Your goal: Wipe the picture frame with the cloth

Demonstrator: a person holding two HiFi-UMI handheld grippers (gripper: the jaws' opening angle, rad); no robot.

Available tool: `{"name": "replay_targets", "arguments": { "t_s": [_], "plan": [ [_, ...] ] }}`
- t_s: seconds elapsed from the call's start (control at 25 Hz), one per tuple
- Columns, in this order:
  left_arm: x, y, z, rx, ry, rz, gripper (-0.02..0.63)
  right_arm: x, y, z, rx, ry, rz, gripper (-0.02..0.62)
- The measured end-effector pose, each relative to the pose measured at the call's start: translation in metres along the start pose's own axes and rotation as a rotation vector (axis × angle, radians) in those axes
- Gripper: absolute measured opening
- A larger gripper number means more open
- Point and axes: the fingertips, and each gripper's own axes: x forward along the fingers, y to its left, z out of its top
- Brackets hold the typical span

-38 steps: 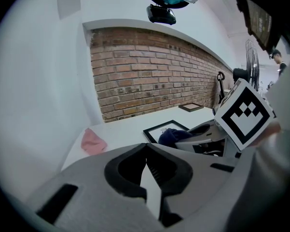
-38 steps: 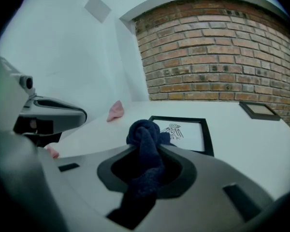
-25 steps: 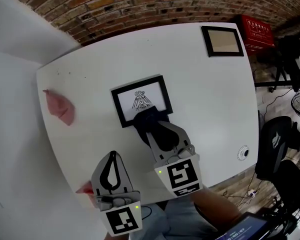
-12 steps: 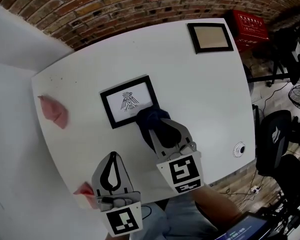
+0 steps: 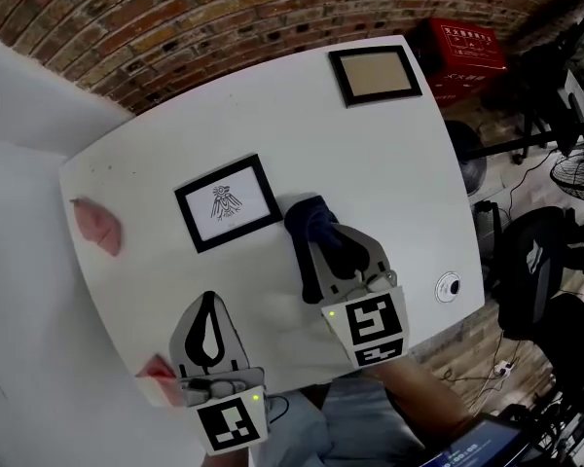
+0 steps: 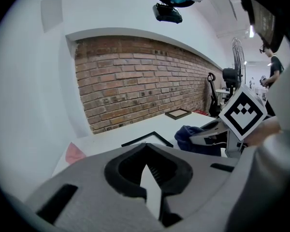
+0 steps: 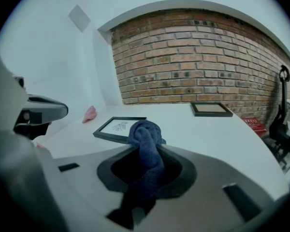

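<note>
The black picture frame (image 5: 227, 203) with a bird drawing lies flat on the white table (image 5: 389, 163). My right gripper (image 5: 318, 246) is shut on a dark blue cloth (image 5: 310, 223), which bunches out past the tips just right of the frame, a small gap apart. In the right gripper view the cloth (image 7: 145, 134) fills the jaws and the frame (image 7: 118, 128) lies ahead to the left. My left gripper (image 5: 208, 302) hovers at the table's near edge, shut on nothing. In the left gripper view, its jaws (image 6: 146, 144) meet in front of the frame (image 6: 157, 136).
A pink cloth (image 5: 97, 227) lies at the table's left edge. A second frame (image 5: 375, 76) with a tan panel sits at the far right corner. A round port (image 5: 449, 286) is in the table near the right edge. A red crate (image 5: 467, 47) and chairs stand beyond.
My right gripper has slid the blue cloth off the frame's lower right corner to the table beside it. The left gripper has stayed near the front edge.
</note>
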Motion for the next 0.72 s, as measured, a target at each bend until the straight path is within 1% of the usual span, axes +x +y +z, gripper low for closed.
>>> {"name": "replay_targets", "arguments": {
  "t_s": [0.24, 0.36, 0.56, 0.72],
  "plan": [
    [-0.016, -0.010, 0.038, -0.008, -0.091, 0.044, 0.009, -0.038, -0.024, 0.026, -0.015, -0.057, -0.020, 0.081],
    [-0.027, -0.009, 0.057, -0.018, -0.140, 0.072, 0.009, -0.053, -0.029, 0.050, -0.041, -0.106, -0.021, 0.081],
    [-0.048, -0.001, 0.078, -0.037, -0.188, 0.107, 0.009, -0.070, -0.016, 0.088, -0.073, -0.164, 0.000, 0.081],
    [-0.060, 0.013, 0.095, -0.041, -0.221, 0.151, 0.009, -0.070, 0.004, 0.119, -0.115, -0.205, 0.048, 0.081]
  ]
}}
